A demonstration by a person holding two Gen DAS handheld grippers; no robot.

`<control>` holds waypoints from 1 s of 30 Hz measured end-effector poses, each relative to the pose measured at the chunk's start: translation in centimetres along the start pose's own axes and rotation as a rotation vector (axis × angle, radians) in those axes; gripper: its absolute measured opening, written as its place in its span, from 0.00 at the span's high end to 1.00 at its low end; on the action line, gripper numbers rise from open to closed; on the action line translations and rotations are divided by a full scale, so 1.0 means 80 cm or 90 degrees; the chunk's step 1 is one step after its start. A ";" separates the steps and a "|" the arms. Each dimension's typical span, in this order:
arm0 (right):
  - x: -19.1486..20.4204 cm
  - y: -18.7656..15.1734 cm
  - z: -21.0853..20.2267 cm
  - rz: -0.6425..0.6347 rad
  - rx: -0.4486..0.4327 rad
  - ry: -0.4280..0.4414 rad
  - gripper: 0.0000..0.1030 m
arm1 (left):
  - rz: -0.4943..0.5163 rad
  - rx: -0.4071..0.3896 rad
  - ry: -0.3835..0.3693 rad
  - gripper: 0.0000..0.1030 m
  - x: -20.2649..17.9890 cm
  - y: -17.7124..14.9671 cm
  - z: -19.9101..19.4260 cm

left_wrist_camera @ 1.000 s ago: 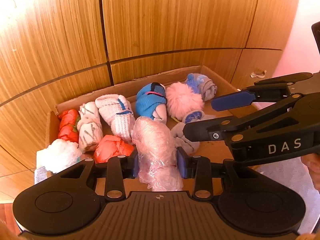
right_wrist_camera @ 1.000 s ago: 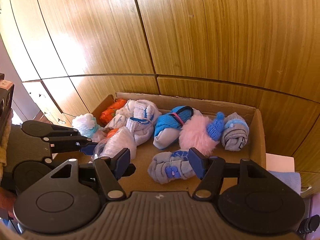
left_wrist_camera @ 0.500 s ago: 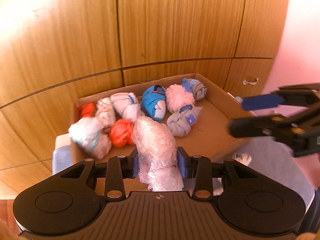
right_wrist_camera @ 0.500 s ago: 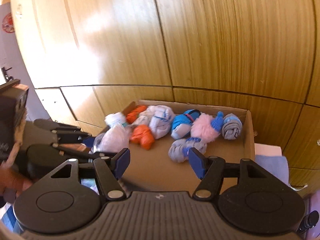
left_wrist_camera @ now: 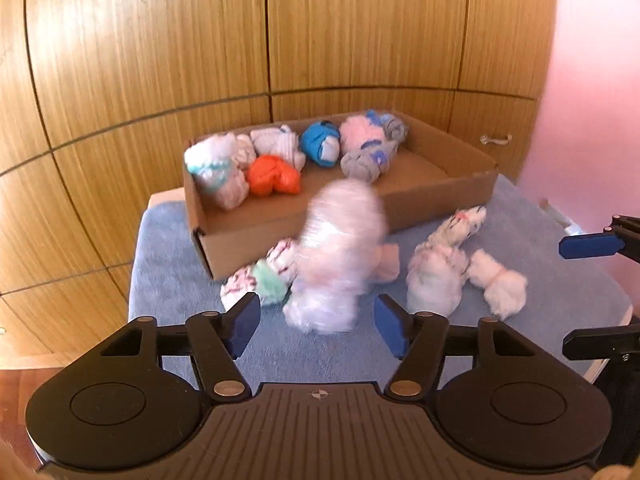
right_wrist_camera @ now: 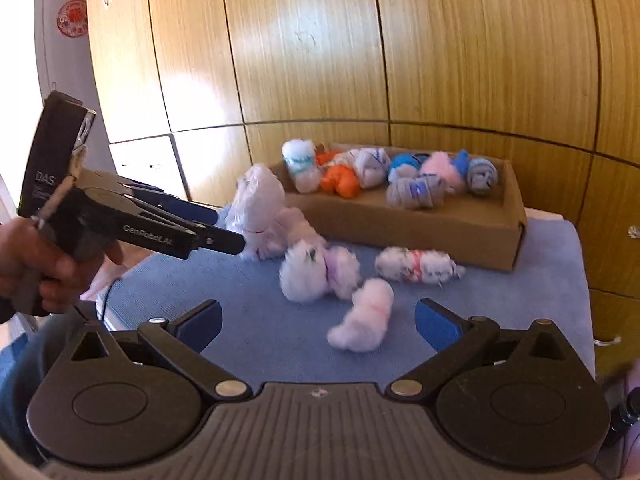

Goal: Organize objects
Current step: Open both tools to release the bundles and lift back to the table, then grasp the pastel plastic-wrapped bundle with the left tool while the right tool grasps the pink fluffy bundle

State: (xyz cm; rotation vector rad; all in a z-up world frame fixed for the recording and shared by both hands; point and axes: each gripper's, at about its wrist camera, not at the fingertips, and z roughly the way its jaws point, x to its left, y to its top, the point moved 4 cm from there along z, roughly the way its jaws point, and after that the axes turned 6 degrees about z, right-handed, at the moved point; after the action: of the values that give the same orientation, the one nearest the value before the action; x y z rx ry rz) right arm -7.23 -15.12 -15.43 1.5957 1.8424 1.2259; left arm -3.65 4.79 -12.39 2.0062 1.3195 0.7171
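the pale pink bundle [left_wrist_camera: 340, 256] is smeared by motion blur, so whether it touches the blue cloth [left_wrist_camera: 168, 276] or either finger cannot be told. it hides most of a speckled roll [left_wrist_camera: 256, 280] behind it. the right gripper [left_wrist_camera: 592, 292] is cut off by the left wrist view's right edge. the red round mark [right_wrist_camera: 72, 18] on the grey door is too small to read.

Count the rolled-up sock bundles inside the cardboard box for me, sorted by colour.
White bundles: 3
Orange bundles: 2
Grey bundles: 2
Blue bundle: 1
Pink fluffy bundle: 1
Total in the cardboard box: 9
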 end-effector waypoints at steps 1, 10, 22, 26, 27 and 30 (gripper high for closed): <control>-0.003 0.001 0.002 0.013 -0.003 0.000 0.00 | -0.003 0.002 -0.004 0.33 0.000 -0.001 0.001; -0.008 -0.003 0.020 -0.024 0.024 -0.016 0.01 | 0.009 0.011 -0.006 0.32 -0.013 -0.004 0.018; -0.020 -0.007 0.049 -0.036 0.062 -0.084 0.11 | 0.071 0.017 -0.061 0.40 -0.040 0.002 0.041; -0.021 -0.004 0.054 -0.031 0.064 -0.084 0.12 | 0.068 0.022 -0.074 0.49 -0.038 0.006 0.047; -0.021 -0.003 0.055 -0.032 0.065 -0.085 0.12 | 0.068 0.025 -0.078 0.51 -0.037 0.008 0.047; -0.021 -0.002 0.058 -0.027 0.070 -0.080 0.19 | 0.069 0.027 -0.087 0.58 -0.036 0.011 0.048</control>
State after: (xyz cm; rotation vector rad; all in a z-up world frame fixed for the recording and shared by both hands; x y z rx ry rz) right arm -3.28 -15.11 -18.44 1.6434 1.8820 0.9985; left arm -1.39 1.06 -14.57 2.1336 1.1624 0.5936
